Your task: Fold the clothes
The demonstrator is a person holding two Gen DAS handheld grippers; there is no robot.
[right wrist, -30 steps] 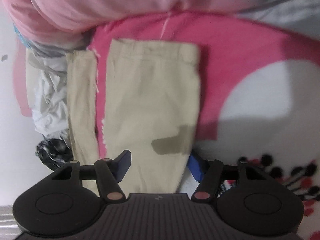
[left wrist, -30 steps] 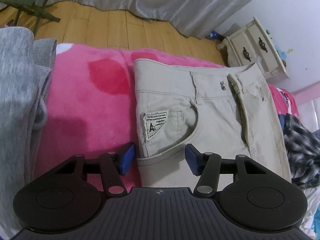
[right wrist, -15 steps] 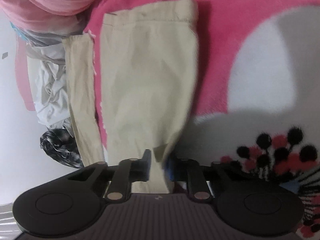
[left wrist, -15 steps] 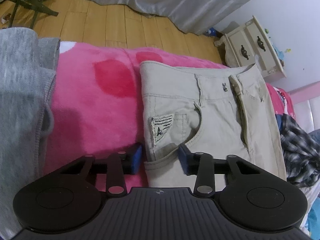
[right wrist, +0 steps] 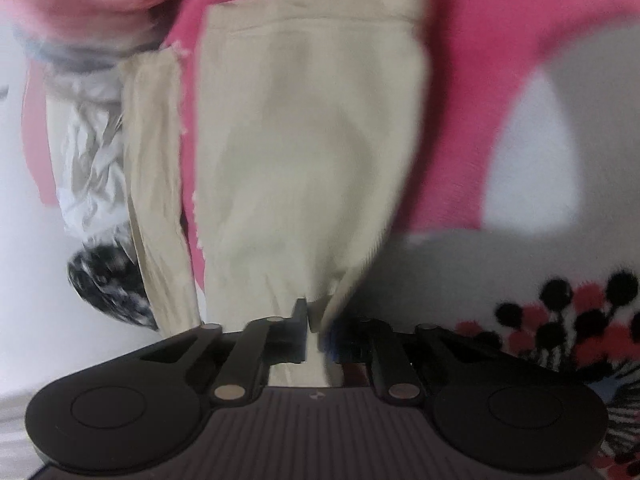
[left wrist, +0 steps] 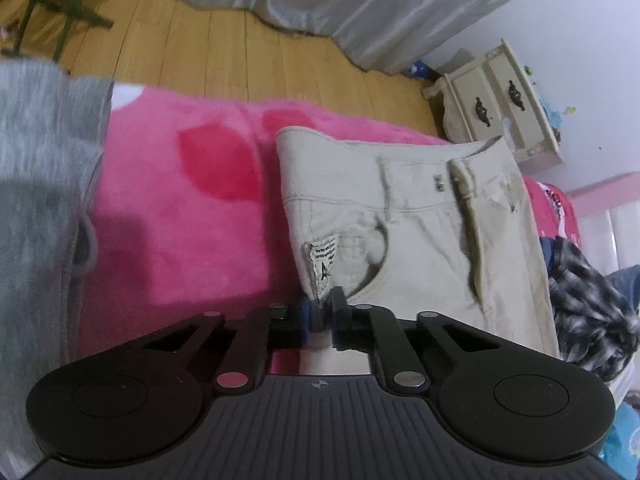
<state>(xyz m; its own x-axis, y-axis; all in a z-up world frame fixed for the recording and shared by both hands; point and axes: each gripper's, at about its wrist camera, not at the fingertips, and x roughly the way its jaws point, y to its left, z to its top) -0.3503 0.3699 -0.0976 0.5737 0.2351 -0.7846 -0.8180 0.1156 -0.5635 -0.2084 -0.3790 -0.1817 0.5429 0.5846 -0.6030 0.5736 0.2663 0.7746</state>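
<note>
Beige trousers (left wrist: 420, 240) lie flat on a pink plush blanket (left wrist: 180, 216), waistband at the far end in the left wrist view, with a small cloth label by the front pocket. My left gripper (left wrist: 320, 312) is shut on the trousers' left side edge just below that label. In the right wrist view a beige trouser leg (right wrist: 304, 152) stretches away with its hem at the top. My right gripper (right wrist: 314, 324) is shut on the leg's near right edge, and the fabric bunches up into the jaws. A second narrow beige strip (right wrist: 156, 184) lies to its left.
A grey garment (left wrist: 36, 216) lies at the left, a plaid garment (left wrist: 588, 296) at the right. Beyond the bed are a wooden floor, a curtain and a cream drawer cabinet (left wrist: 504, 104). Crumpled white cloth (right wrist: 88, 152) and a dark bundle (right wrist: 108, 280) lie left of the leg.
Both grippers went from open to shut, the left pinching the trousers' side edge, the right pinching the leg's edge. The right gripper moved in closer and the leg fabric now puckers toward it.
</note>
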